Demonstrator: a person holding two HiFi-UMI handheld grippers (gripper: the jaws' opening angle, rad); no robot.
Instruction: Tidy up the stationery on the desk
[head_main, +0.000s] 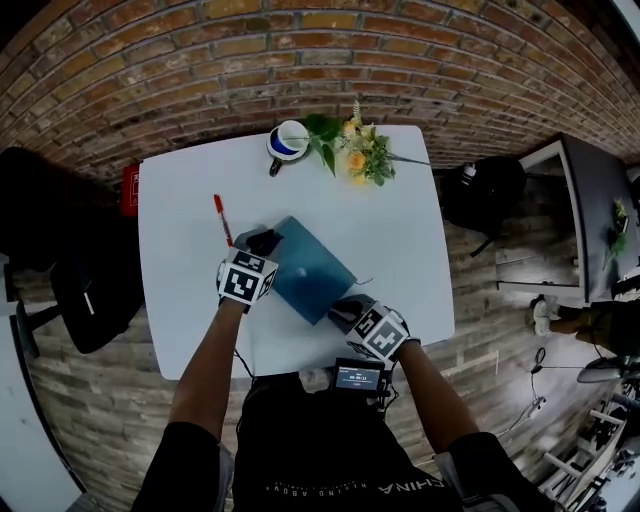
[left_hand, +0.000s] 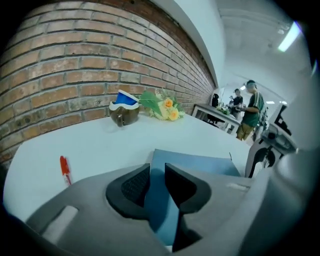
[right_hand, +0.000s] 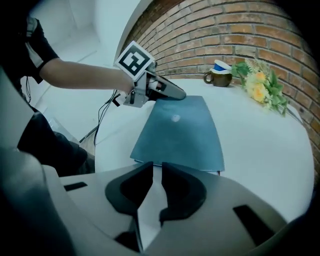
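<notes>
A blue notebook (head_main: 312, 268) lies flat and askew in the middle of the white desk (head_main: 180, 300). My left gripper (head_main: 264, 240) is at its far left corner. In the left gripper view its jaws (left_hand: 157, 185) stand a little apart, with the notebook's blue cover (left_hand: 200, 162) showing in the gap. My right gripper (head_main: 345, 312) is at the near right corner. In the right gripper view its jaws (right_hand: 156, 187) leave only a thin slit, with white desk in it and the notebook's edge (right_hand: 180, 132) just beyond. A red pen (head_main: 222, 220) lies left of the notebook.
A blue-and-white mug (head_main: 288, 142) and a bunch of flowers (head_main: 355, 150) stand at the desk's far edge, by the brick wall. A black chair (head_main: 90, 290) is on the left, a dark seat (head_main: 485, 195) and another desk (head_main: 590, 210) on the right. People (left_hand: 252, 107) stand far off.
</notes>
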